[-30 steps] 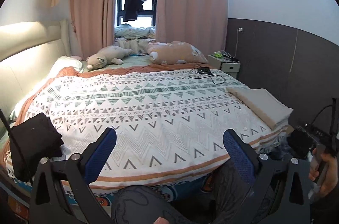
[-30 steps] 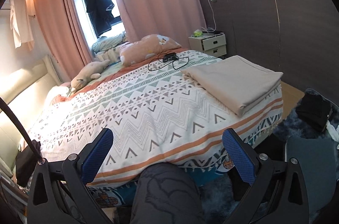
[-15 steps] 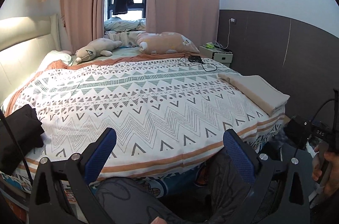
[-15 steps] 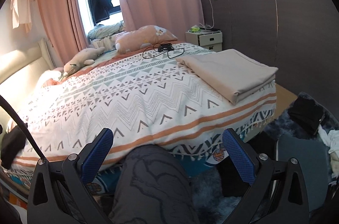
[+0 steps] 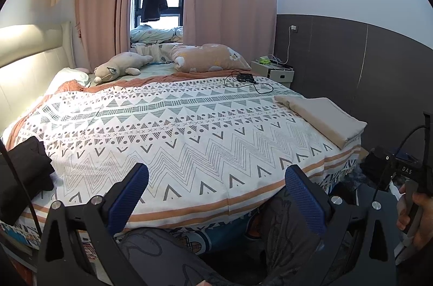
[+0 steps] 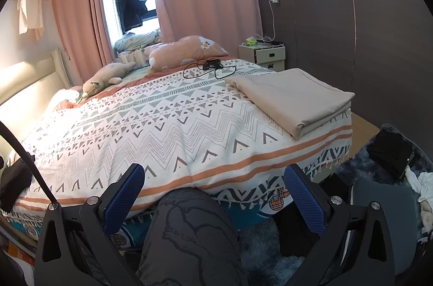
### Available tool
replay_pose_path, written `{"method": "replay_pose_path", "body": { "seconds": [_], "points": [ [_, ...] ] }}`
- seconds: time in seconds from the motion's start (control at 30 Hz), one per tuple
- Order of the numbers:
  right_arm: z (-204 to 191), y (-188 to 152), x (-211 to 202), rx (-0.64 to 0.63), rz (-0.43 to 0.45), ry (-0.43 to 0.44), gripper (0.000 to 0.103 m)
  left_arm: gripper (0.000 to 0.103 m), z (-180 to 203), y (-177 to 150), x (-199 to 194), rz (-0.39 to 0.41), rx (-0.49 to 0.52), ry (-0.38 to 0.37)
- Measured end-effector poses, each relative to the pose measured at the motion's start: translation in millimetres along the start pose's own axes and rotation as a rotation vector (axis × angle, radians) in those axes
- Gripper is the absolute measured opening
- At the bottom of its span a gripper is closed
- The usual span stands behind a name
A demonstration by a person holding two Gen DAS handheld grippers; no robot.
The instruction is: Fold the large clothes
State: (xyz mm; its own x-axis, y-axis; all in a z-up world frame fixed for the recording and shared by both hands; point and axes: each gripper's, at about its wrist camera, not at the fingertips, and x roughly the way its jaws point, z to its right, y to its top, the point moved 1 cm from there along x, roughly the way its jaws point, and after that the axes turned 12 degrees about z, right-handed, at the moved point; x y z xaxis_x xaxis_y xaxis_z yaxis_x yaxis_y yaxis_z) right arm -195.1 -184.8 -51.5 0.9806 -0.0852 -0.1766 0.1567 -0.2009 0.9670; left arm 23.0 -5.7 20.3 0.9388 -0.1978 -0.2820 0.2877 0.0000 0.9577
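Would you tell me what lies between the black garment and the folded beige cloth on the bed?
Only bare patterned bedspread between black garment and folded beige cloth, per the left wrist view.

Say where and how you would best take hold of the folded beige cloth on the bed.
Probably grip the beige cloth at its near corner, where the stacked layers overhang the bed edge. Bring the open right tongs in level from the foot of the bed, one finger above and one below, so all layers are pinched together.
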Motion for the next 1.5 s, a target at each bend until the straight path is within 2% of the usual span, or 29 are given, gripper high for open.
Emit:
{"method": "replay_pose_path", "body": {
  "seconds": [0.43,0.9,1.23,1.5],
  "points": [
    [9,2,-2,0.012,0.011,0.000,0.103,0.103,0,2,-7,0.017,-0.009,-0.013],
    [15,5,-2,0.013,0.019,0.001,0.103,0.103,7,4,-11,0.031,0.024,0.011],
    [20,6,0,0.016,0.018,0.000,0.103,0.103,7,4,-11,0.027,0.005,0.000],
    [21,6,1,0.018,0.017,0.002,0.103,0.103,11,5,-17,0.052,0.012,-0.002]
  ]
}}
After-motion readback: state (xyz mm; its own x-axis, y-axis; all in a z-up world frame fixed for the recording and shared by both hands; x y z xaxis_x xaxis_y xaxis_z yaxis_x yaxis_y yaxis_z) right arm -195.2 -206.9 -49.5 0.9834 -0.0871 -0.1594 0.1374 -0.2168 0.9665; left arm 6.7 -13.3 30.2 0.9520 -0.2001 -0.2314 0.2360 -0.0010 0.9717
